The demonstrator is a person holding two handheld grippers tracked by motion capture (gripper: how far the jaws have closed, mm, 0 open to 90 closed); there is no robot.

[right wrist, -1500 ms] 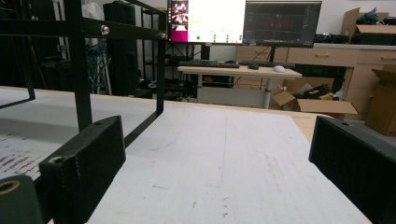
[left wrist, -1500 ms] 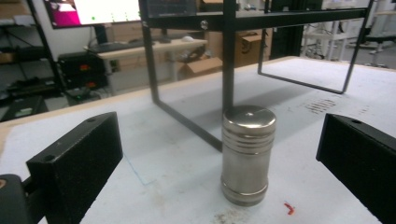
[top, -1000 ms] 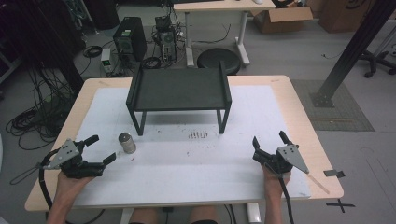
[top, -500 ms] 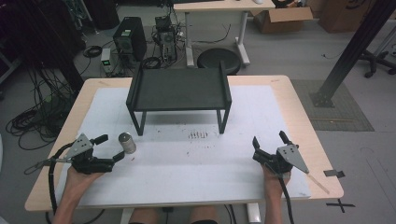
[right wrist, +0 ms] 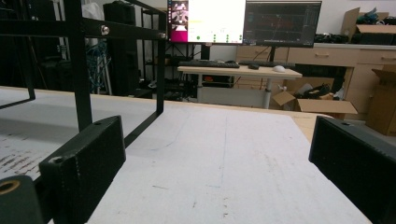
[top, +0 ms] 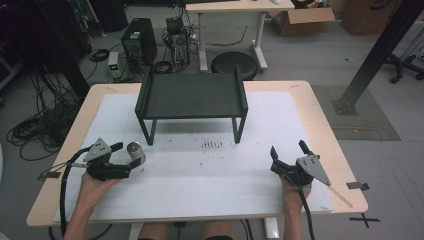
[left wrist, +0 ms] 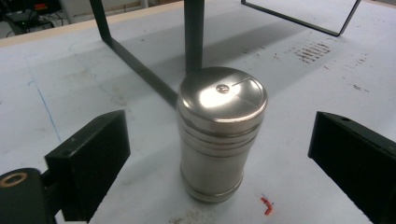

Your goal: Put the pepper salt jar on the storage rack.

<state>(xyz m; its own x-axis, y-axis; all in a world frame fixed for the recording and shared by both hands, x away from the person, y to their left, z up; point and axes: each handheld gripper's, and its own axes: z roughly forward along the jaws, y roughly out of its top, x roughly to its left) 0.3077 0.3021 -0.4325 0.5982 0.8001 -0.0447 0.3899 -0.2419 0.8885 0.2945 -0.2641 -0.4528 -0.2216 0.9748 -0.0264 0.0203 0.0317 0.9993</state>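
Since the earlier frames, the left gripper has been carried forward and rightward from the table's left edge until its spread jaws flank the steel canister; the right gripper has been left where it was, near the front right of the table, jaws wide apart and nothing between them. Item: one small cylindrical metal canister, upright, flat lid with a small central rivet, ribbed bands below the rim; stood on the white mat at front left, just forward of the black shelf rack's front left leg and apart from it. In the left gripper view the canister is seen centred between the two black jaws, with clear gaps on both sides; no contact is yet made. Step in hand, as judged: a grasp on the canister. It would be done best by the jaws being advanced a little farther, so that the pads meet the body below the lid band, and then closed squarely, as a smooth round wall may slip or tip under an off-centre squeeze. Whether the jaw tips reach past the canister's midline cannot be settled from the high view, which is small there. A small red fleck is noted on the mat near the base.
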